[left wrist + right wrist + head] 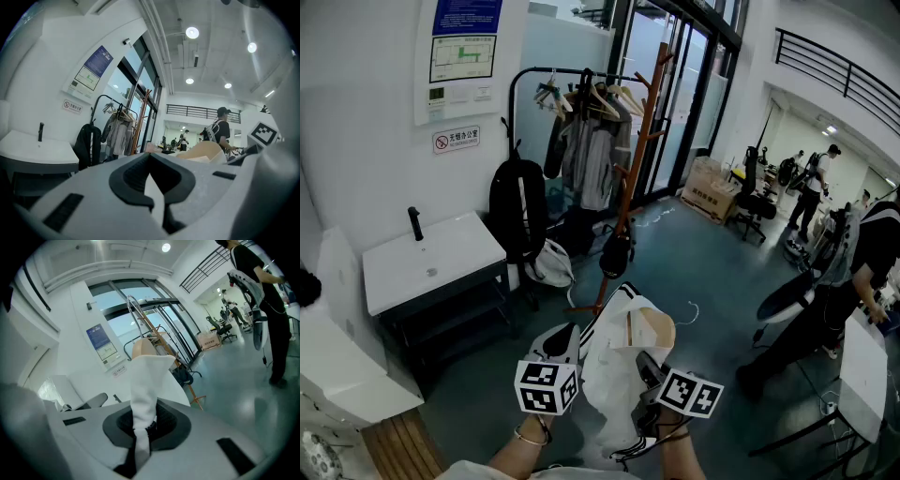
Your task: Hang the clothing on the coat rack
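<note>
While both grippers sat side by side at the bottom of the head view, the white garment point(614, 366) hung between them on a wooden hanger point(645, 330). It was above the grey floor point(712, 272) and well apart from the coat rack point(630, 159).

Left gripper point(567, 339): its own view showed the dark pads point(133, 176) drawn together, with a thin white sliver of the garment pinched between them. The hanger's tan shoulder point(206, 151) rose just beyond the jaws.

Right gripper point(645, 364): the jaws were clenched on a gathered fold of the garment point(145, 380), which stood up out of the pads. The hanger's metal hook point(133, 303) showed above the fold.

Coat rack: the brown wooden stand stood upright near the glass doors. It was just beside a black clothes rail point(525, 75) carrying hangers and grey clothing. A white sink unit point(431, 258) stood against the left wall.
</note>
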Demonstrator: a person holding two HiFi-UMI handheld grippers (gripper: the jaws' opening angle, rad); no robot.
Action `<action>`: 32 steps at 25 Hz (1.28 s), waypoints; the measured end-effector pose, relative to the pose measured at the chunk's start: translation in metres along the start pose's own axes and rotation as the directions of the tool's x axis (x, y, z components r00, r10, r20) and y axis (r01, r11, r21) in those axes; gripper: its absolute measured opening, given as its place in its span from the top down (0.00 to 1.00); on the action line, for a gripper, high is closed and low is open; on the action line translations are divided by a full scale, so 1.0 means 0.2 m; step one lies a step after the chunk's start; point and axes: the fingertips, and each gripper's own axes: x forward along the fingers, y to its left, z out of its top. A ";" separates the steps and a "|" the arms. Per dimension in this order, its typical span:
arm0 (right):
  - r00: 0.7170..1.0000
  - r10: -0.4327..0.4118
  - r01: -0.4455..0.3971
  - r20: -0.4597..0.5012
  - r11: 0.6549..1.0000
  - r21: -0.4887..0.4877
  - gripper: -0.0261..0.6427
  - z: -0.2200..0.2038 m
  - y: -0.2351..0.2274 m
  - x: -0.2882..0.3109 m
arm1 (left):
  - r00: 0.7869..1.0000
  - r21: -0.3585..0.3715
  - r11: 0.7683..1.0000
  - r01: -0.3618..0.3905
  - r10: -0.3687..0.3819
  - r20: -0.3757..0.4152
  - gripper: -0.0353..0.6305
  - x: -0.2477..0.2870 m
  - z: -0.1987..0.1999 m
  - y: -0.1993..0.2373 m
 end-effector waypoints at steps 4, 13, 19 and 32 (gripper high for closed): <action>1.000 0.001 -0.001 0.007 1.000 -0.008 0.91 0.01 0.02 -0.01 | 1.000 0.006 1.000 0.001 -0.001 -0.001 0.94 -0.03 0.01 -0.01; 1.000 -0.001 0.001 0.013 1.000 -0.026 0.90 0.04 0.03 -0.03 | 1.000 -0.009 1.000 -0.002 0.002 0.024 0.94 -0.07 0.03 0.04; 1.000 0.005 -0.005 0.020 1.000 -0.020 0.90 0.04 0.05 0.00 | 1.000 -0.018 1.000 0.018 -0.018 0.011 0.94 -0.07 0.01 0.08; 1.000 0.014 -0.014 0.025 1.000 0.016 0.90 0.10 -0.05 0.11 | 0.999 -0.014 0.999 0.032 -0.033 -0.018 0.94 0.05 -0.05 0.11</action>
